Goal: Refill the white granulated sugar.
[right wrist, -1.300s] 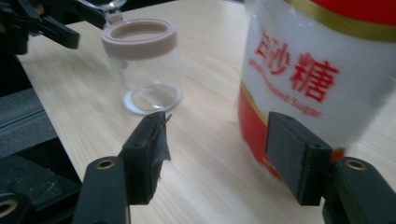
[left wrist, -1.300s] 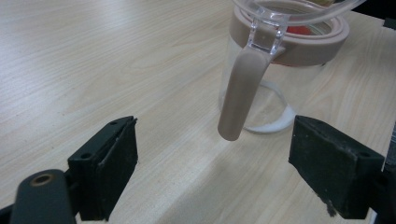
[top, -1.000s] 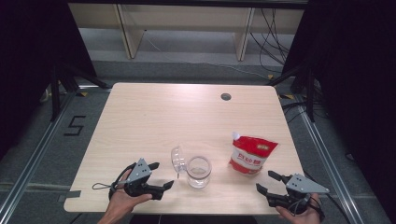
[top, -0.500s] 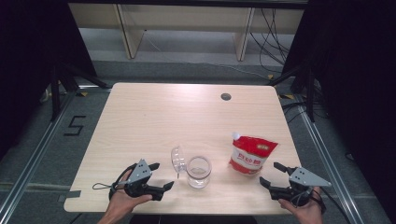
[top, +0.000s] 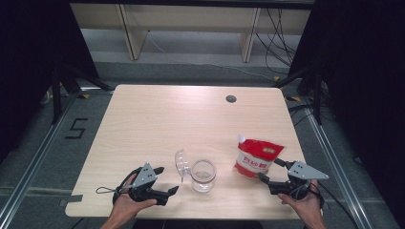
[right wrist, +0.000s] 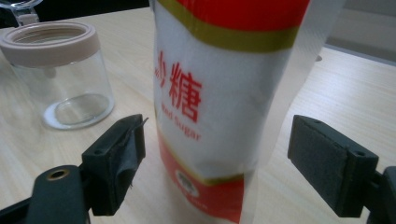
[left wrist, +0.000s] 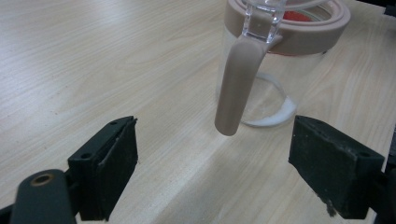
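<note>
Your left gripper (top: 168,180) is resting near the front left of the table (top: 157,119), in your left hand (top: 125,206), and its tongs are standing wide apart with nothing between them. In the left gripper view the two black pads are framing bare wood, and the glass jar (left wrist: 275,70) is standing just beyond them, its beige clasp arm (left wrist: 237,84) hanging down the near side of the glass.

The jar (top: 203,175) is sitting upright near the front edge, a little right of that gripper, and its clear lid (top: 181,162) is tipping open on the hinge to its left. A beige ring is running round the jar's mouth, and a thin white residue is lying on its bottom.

Further right, the red and white sugar pouch (top: 257,158) is standing upright, its white spout at the upper left corner. Your right gripper (top: 273,171) is sitting just beside the pouch's front right corner. Its tongs have just been opening and are now gaping wide; in the right gripper view the pouch (right wrist: 224,102) is standing between the pads, and they are not pressing on it.
</note>
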Action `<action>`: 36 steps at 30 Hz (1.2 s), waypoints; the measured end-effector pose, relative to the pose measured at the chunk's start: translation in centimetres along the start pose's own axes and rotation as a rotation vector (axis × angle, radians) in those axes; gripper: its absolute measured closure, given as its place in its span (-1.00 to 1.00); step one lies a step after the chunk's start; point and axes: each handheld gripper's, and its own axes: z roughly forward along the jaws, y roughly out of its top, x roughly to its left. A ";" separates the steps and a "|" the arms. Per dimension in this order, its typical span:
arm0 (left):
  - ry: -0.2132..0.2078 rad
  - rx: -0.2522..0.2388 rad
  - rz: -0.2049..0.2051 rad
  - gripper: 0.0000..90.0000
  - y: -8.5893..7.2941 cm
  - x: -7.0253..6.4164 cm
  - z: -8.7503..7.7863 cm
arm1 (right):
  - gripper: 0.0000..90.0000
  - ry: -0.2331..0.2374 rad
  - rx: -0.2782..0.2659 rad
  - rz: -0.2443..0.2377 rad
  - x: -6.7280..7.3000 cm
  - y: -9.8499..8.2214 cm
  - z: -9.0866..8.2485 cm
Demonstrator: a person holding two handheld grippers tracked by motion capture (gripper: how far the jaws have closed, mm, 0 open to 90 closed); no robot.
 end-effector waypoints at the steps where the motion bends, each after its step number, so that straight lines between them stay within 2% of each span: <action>1: 0.000 0.000 -0.005 -0.66 0.0 0.0 0.0 | -0.58 -0.007 -0.017 -0.011 -0.2 0.2 0.5; 2: 0.001 -0.001 -0.005 -0.66 0.0 -0.1 0.0 | -0.59 -0.002 -0.020 -0.013 -0.2 0.3 0.7; 3: 0.001 -0.001 -0.005 -0.66 0.0 -0.1 0.0 | -0.59 0.008 -0.008 0.036 0.0 0.3 0.8; 5: 0.000 -0.002 -0.004 -0.66 0.0 -0.1 0.0 | -0.59 0.001 -0.012 0.024 -0.2 0.4 1.0; 6: 0.000 -0.004 0.004 -0.66 0.0 0.0 0.0 | -0.59 0.010 -0.046 0.000 -0.6 0.6 1.5; 8: 0.000 -0.004 0.003 -0.66 0.0 0.0 0.0 | -0.55 0.009 -0.055 0.015 -0.6 0.8 1.7; 9: -0.001 -0.004 0.001 -0.66 0.0 -0.1 0.0 | -0.50 0.023 -0.047 0.026 -0.5 0.8 1.8; 11: -0.005 0.000 0.002 -0.66 0.0 0.0 0.0 | -0.51 0.022 -0.056 0.010 -0.7 0.8 2.0; 12: -0.005 -0.011 -0.004 -0.66 0.0 -0.1 0.1 | -0.49 0.043 -0.046 0.030 -0.6 0.8 2.2; 13: -0.005 -0.011 -0.004 -0.66 0.0 -0.1 0.1 | -0.49 0.043 -0.046 0.030 -0.6 0.8 2.2; 14: -0.005 -0.001 0.007 -0.66 0.0 -0.1 0.0 | -0.42 0.048 -0.054 0.005 -0.8 0.9 2.4; 15: -0.005 0.000 0.008 -0.66 0.0 -0.1 0.0 | -0.34 0.059 -0.049 0.038 -0.5 0.9 2.5; 16: -0.005 0.001 0.008 -0.66 0.0 -0.1 0.0 | -0.26 0.070 -0.048 0.033 -0.4 0.9 2.5; 17: -0.005 0.001 0.008 -0.66 0.0 -0.1 0.0 | -0.26 0.070 -0.048 0.033 -0.4 0.9 2.5; 18: -0.005 0.003 0.008 -0.66 0.0 -0.1 0.0 | -0.23 0.043 -0.061 -0.006 -0.4 1.1 2.7; 19: -0.005 0.003 0.009 -0.66 0.0 -0.1 0.0 | -0.23 0.043 -0.061 -0.006 -0.4 1.1 2.7; 20: -0.004 0.002 0.008 -0.66 0.0 -0.1 0.0 | -0.22 0.028 -0.032 0.018 0.1 1.3 2.6; 21: -0.004 0.002 0.008 -0.66 0.0 -0.1 0.0 | -0.22 0.028 -0.032 0.018 0.1 1.3 2.6; 22: -0.003 -0.003 0.003 -0.66 0.0 -0.2 0.0 | -0.21 0.005 -0.030 0.044 0.4 1.4 2.6; 24: -0.003 0.000 0.009 -0.66 0.0 -0.1 0.0 | -0.20 -0.007 -0.033 0.031 0.5 1.4 2.6; 25: -0.002 -0.005 0.002 -0.66 0.0 -0.1 0.0 | -0.19 -0.047 -0.017 0.064 1.1 1.6 2.6; 27: 0.000 -0.006 0.000 -0.66 0.0 -0.1 0.0 | -0.18 -0.086 -0.001 0.107 2.0 1.7 2.7; 28: 0.000 -0.006 0.000 -0.66 0.0 -0.1 0.0 | -0.18 -0.086 -0.001 0.107 2.0 1.7 2.7; 29: -0.002 -0.007 0.001 -0.66 0.0 -0.1 0.0 | -0.18 -0.113 -0.006 0.126 2.4 1.8 2.8; 30: -0.002 -0.005 0.002 -0.66 0.0 -0.1 0.0 | -0.17 -0.151 -0.008 0.107 2.7 1.9 3.0; 31: -0.002 -0.002 0.006 -0.66 0.0 -0.1 0.0 | -0.17 -0.151 -0.008 0.107 2.7 1.9 3.0; 33: 0.005 0.004 0.013 -0.66 0.0 0.0 0.0 | -0.17 -0.218 -0.018 0.130 3.5 2.0 3.3; 35: 0.003 0.000 0.006 -0.66 0.0 -0.1 0.0 | -0.17 -0.234 -0.026 0.127 3.7 2.0 3.4; 36: 0.003 -0.002 0.004 -0.66 0.0 -0.1 0.0 | -0.17 -0.253 -0.023 0.161 4.1 2.0 3.6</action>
